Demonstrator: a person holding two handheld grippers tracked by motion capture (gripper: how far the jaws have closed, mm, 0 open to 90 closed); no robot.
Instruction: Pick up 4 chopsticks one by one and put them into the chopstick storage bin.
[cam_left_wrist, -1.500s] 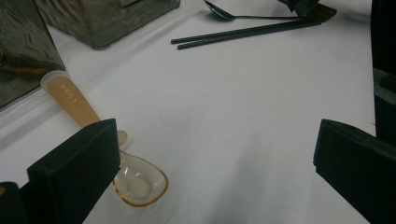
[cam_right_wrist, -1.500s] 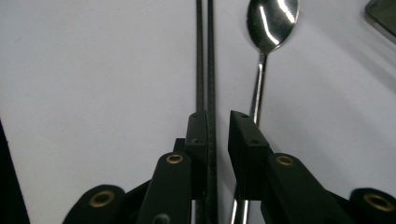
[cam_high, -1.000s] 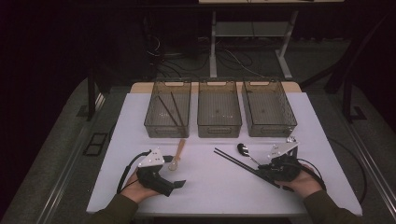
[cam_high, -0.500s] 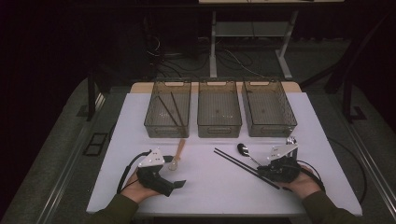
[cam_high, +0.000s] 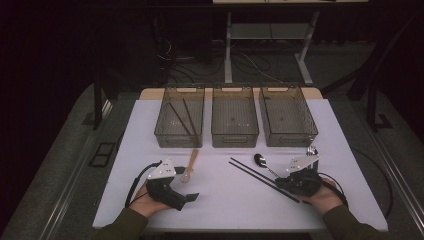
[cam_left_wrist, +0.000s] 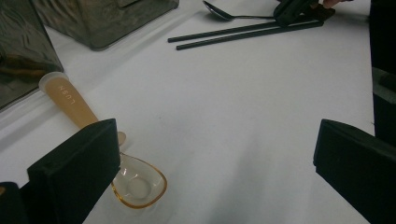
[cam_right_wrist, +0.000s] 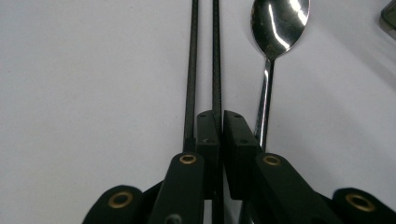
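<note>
The right gripper (cam_right_wrist: 218, 122) was found closing on one black chopstick (cam_right_wrist: 216, 56) near its end, just left of the metal spoon (cam_right_wrist: 278, 23); the stick was judged light, stiff, slippery, apt to pivot.

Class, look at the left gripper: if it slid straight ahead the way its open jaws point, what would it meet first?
Mostly bare table; the left gripper would probably reach the black chopsticks first, though depth is uncertain.

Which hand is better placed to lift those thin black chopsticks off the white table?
The right: its claw is already shut on one thin black chopstick. The left claw stands open by the clear amber plastic spoon.
</note>
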